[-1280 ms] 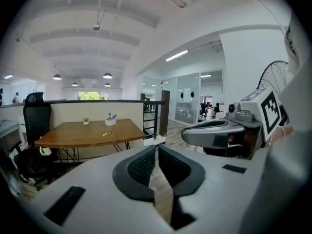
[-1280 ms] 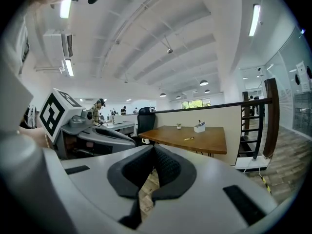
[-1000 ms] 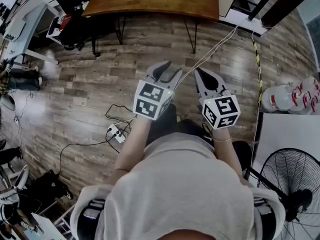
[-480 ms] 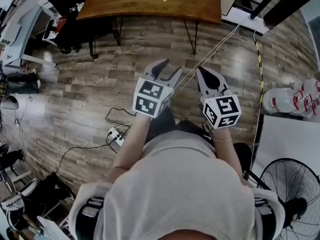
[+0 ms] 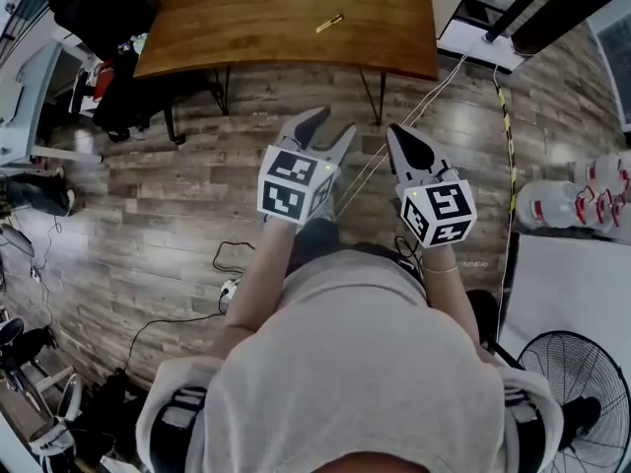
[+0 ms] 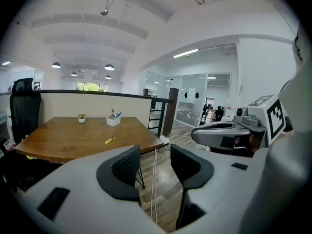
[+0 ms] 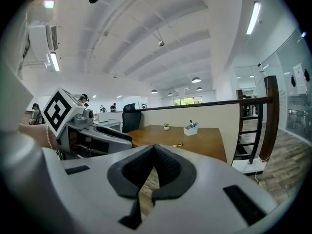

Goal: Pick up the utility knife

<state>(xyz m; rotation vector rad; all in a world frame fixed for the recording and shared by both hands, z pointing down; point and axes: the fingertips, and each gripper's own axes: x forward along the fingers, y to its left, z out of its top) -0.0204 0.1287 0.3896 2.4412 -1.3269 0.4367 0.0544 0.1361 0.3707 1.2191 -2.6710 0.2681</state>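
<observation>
- The wood-plank floor [image 5: 148, 195] fills most of the head view; only that view shows it from above, along with the person [image 5: 365, 363] at bottom centre and a fan [image 5: 577, 392] at lower right.
- The brown desk [image 5: 256, 18] runs along the top edge of the head view. The two claw views show it from the side, and they alone show a white holder [image 6: 113, 121] and a small plant [image 6: 81, 117] at its far edge.
- The left claw [image 5: 330, 126] is held above the floor, short of the desk. Its jaws have just been opening and stand wide apart, with only floor and a white cable [image 6: 155, 189] visible through the gap.
- The right claw [image 5: 406, 136] is level beside it. Its own view shows the pads pressed together with nothing between them.
- Each claw view shows the other claw at its edge.
- The utility knife [image 5: 329, 23] lies flat on the desk at top centre of the head view, well apart from both claws. It is a slim yellow bar with darker ends. Its long axis runs diagonally from lower left to upper right, and I cannot tell which end is the blade.
</observation>
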